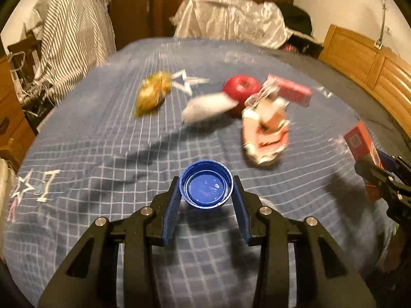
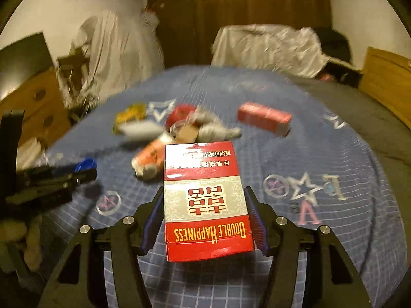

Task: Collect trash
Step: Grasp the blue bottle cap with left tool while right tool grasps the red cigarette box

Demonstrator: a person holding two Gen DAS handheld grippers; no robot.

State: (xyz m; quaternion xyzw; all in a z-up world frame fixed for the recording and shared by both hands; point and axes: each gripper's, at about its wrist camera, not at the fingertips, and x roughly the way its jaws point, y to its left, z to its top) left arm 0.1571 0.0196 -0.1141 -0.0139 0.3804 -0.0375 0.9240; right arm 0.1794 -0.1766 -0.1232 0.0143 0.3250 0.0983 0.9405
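Note:
My left gripper (image 1: pixel 206 192) is shut on a blue bottle cap (image 1: pixel 206 184), held above the blue checked bedspread (image 1: pixel 102 133). My right gripper (image 2: pixel 205 215) is shut on a red and white cigarette box (image 2: pixel 204 200) marked Double Happiness; it shows at the right edge of the left wrist view (image 1: pixel 359 141). On the bed lie a yellow wrapper (image 1: pixel 152 93), a white crumpled tissue (image 1: pixel 208 107), a crushed orange and white carton (image 1: pixel 265 136), a red apple (image 1: pixel 241 87) and a pink box (image 1: pixel 290 89). The left gripper shows at the left of the right wrist view (image 2: pixel 64 177).
A wooden headboard (image 1: pixel 359 59) runs along the right side of the bed. A shiny white cover (image 1: pixel 231 20) and a dark item sit at the far end. A striped cloth (image 1: pixel 74 30) drapes furniture at the left, beside a wooden drawer unit (image 1: pixel 10 118).

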